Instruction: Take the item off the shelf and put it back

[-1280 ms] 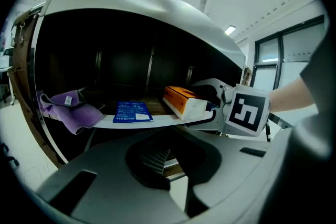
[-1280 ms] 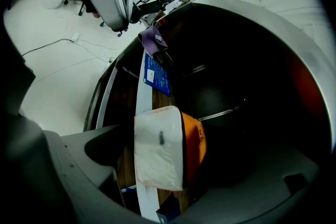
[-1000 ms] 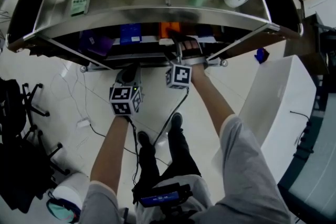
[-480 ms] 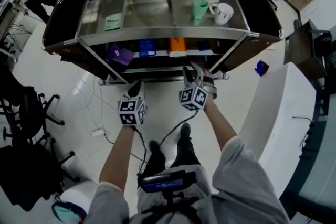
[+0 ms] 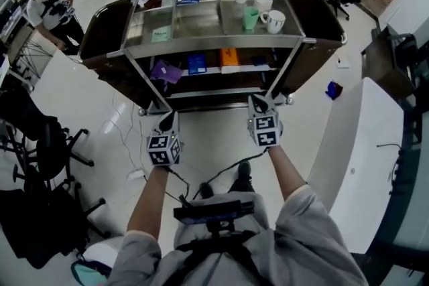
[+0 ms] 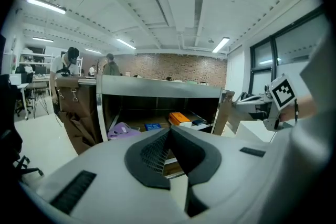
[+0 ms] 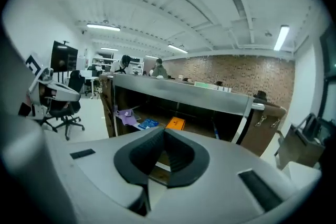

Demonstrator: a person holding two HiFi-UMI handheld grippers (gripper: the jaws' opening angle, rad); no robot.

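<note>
The right gripper [image 7: 164, 131] is pointing at the open front of the shelf unit [image 5: 214, 43]. Its jaws have just been closing — the pads are now meeting tip to tip with nothing caught between them. The orange box [image 7: 176, 124] is lying on the middle shelf straight beyond those tips, well apart from them and touching neither jaw. To the left of the box as the jaws are looking, a blue packet [image 7: 148, 124] and then a purple pouch [image 7: 125, 114] are resting on the same shelf. The left gripper [image 6: 169, 129] is facing the same opening, its jaws likewise pressing together and gripping nothing. From there the orange box is sitting ahead of the tips and slightly to their right, well apart. Higher than both pairs of jaws, on the unit's top, a green cup [image 5: 251, 17] and a white mug [image 5: 273, 21] are standing side by side — far beyond the tips. Both grippers are hanging over the pale floor [image 5: 208, 127] in front of the unit, with neither touching it.
</note>
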